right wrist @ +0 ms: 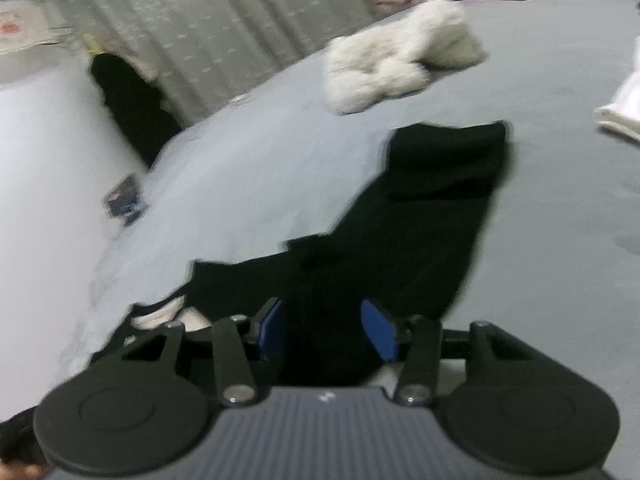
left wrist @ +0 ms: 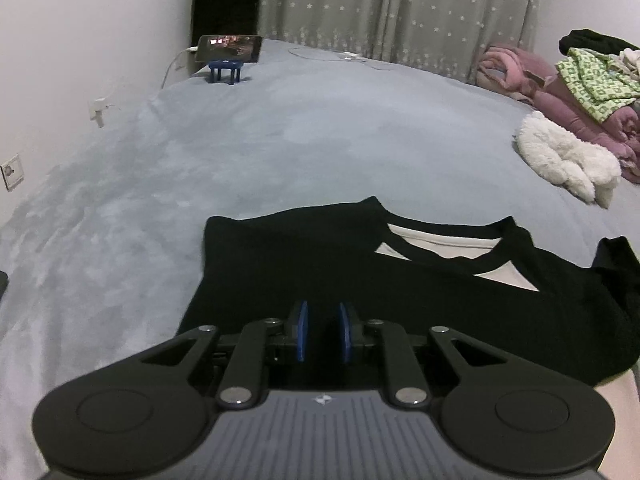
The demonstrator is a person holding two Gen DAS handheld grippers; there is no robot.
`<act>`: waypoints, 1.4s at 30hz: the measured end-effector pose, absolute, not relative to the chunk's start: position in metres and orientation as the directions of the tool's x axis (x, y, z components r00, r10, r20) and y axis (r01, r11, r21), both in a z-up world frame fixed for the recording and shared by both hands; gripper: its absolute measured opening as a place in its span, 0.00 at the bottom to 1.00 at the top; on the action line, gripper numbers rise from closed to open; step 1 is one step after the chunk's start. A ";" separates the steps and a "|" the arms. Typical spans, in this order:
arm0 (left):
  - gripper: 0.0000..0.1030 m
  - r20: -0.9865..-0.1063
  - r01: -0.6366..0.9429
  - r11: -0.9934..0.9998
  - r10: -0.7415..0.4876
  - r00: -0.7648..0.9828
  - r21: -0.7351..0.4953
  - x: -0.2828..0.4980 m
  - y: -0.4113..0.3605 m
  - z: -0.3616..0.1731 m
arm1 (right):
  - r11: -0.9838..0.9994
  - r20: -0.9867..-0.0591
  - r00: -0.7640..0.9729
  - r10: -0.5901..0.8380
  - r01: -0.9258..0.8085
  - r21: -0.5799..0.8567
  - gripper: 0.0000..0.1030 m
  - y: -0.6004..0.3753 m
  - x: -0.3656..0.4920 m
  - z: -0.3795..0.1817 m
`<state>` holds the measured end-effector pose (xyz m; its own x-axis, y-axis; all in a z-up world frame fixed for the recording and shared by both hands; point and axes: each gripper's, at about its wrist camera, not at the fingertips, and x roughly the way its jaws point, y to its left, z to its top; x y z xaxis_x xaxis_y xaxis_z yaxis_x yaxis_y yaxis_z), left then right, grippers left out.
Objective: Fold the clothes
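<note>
- My left gripper (left wrist: 322,332) hovers over the black shirt (left wrist: 360,280), jaws narrow, a gap showing between the blue pads.
- My right gripper (right wrist: 326,332) stands wider over the shirt's sleeve (right wrist: 436,208); grip unclear.
- Shirt lies on the grey bed (left wrist: 280,140).
- Beyond, a white fluffy garment (left wrist: 560,156).

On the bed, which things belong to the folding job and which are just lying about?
Job: black shirt, left gripper, right gripper.

Lying about: white fluffy garment, pink bedding, green patterned cloth, phone on blue stand.
</note>
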<state>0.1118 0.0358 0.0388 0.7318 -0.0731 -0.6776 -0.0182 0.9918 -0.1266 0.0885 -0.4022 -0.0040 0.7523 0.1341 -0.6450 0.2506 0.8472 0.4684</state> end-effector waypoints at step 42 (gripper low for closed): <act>0.16 -0.672 0.318 0.935 -0.338 0.659 -0.158 0.088 -0.078 0.037 | 0.819 -0.431 0.807 -0.404 0.529 0.223 0.08 -0.423 0.060 0.049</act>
<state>0.0878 -0.0775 0.0370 0.6589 -0.3378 -0.6721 0.3182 0.9348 -0.1578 0.0598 -0.4235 0.0487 0.8068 -0.4038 -0.4313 0.5292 0.8186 0.2235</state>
